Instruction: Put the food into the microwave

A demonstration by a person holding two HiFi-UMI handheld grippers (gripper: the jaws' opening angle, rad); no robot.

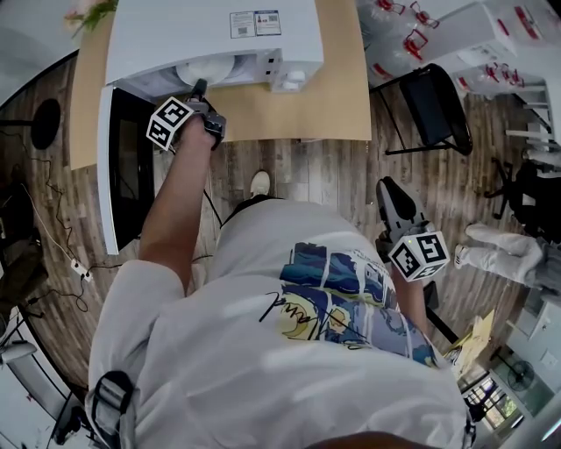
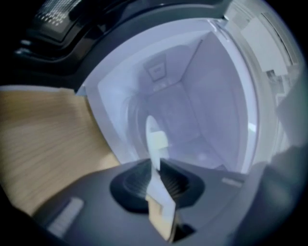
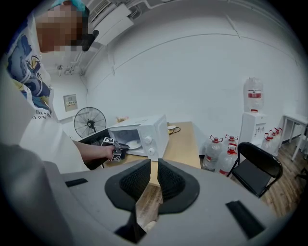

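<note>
The white microwave (image 1: 210, 26) stands on a wooden table (image 1: 333, 96) with its black door (image 1: 123, 167) swung open to the left. A white plate (image 1: 206, 70) lies inside the cavity; no food shows on it. My left gripper (image 1: 200, 88) reaches into the mouth. In the left gripper view the plate's rim (image 2: 153, 137) runs edge-on between the jaws of the left gripper (image 2: 156, 168), whose pads stand slightly off it. My right gripper (image 1: 386, 184) hangs by my side, away from the table, jaws together and empty. The right gripper (image 3: 154, 166) looks toward the microwave (image 3: 144, 132).
A black folding chair (image 1: 438, 105) stands right of the table, with water bottles (image 3: 226, 153) and a dispenser (image 3: 252, 115) behind it. A fan (image 3: 90, 122) is beyond the microwave. Cables and a power strip (image 1: 79, 267) lie on the floor at left.
</note>
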